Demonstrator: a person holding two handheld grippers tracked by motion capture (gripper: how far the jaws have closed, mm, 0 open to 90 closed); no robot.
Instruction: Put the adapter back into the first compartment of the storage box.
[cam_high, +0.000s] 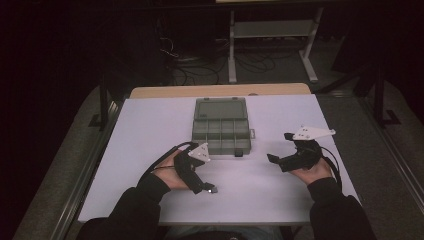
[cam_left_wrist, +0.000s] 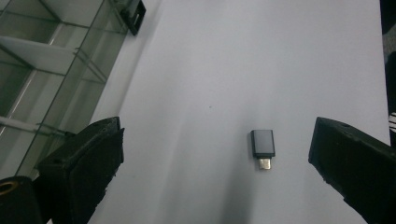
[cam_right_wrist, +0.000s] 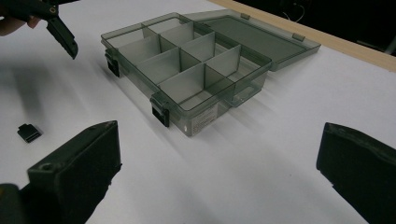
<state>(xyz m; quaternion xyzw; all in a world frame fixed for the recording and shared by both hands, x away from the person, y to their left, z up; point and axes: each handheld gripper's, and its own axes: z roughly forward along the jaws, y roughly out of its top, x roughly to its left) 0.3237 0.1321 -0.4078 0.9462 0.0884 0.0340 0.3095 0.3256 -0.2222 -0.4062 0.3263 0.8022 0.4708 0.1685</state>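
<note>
Adapter (cam_left_wrist: 263, 148) between spread left tool (cam_left_wrist: 215, 158) jaws, untouched; right tool (cam_right_wrist: 219, 172) jaws apart; box (cam_right_wrist: 187, 70) compartment contents unclear.

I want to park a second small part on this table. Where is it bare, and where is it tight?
Bare: the white table left of the compartment box, the stretch right of it, and the near edge between both hands. Tight: around the small adapter between the left claw's jaws, and beside the box's front latches.
</note>
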